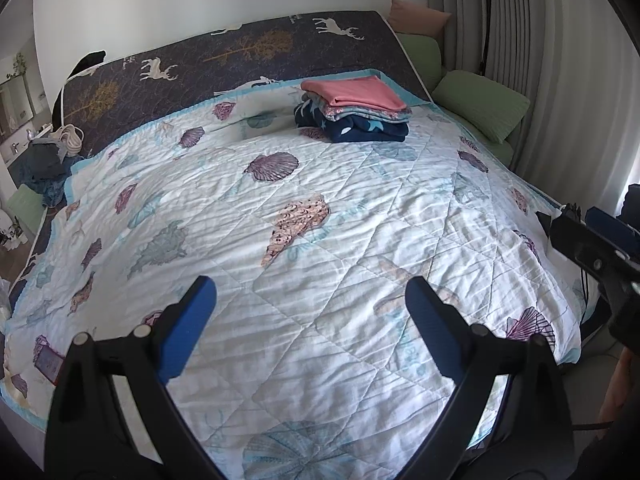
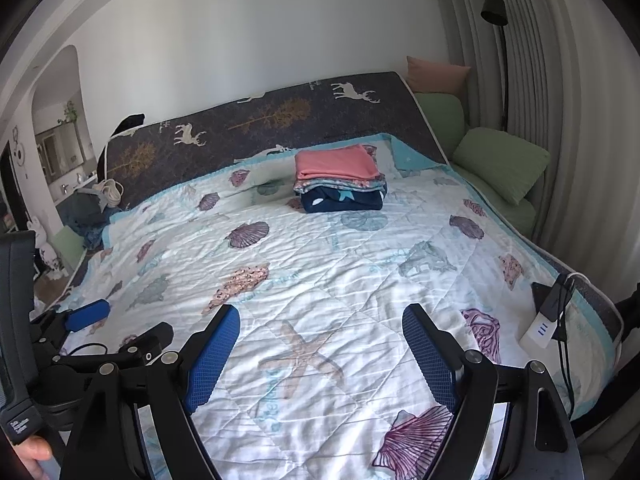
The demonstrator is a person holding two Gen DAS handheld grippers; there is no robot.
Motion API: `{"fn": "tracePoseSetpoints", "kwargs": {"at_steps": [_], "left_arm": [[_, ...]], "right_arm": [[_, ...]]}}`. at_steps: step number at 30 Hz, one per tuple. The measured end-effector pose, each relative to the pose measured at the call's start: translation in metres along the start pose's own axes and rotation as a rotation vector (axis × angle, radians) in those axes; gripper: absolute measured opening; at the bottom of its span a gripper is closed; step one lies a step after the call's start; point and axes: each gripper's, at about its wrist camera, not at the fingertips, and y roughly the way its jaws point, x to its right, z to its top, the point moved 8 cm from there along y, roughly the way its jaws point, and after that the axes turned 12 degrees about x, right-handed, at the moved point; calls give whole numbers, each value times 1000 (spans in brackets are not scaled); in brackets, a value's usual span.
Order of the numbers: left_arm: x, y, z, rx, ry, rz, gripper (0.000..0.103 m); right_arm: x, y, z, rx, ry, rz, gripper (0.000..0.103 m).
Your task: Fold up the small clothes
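Looks pretty much done: the neat stack of folded clothes, pink on top and navy at the bottom [image 1: 354, 114], sits at the far end of the white seashell-print quilt [image 1: 320, 240]. The left gripper [image 1: 312, 304] and right gripper [image 2: 320, 332] both hang wide open, holding nothing. A dark heap at the bed's far-left corner [image 2: 90, 210] could be more laundry, too small to tell.

Left gripper [image 1: 310, 300], right gripper [image 2: 320, 328]: agape, empty.

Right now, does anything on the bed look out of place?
Yes: a white power bank with black cables lies at the bed's right edge. The folded stack looks tidy, and both grippers are open and empty.
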Motion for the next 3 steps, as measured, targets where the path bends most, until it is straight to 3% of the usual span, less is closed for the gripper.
{"fn": "tracePoseSetpoints", "kwargs": {"at_steps": [3], "left_arm": [[0, 0, 0, 0, 0, 4, 95]], "right_arm": [[0, 3, -1, -3, 1, -2, 85]]}}
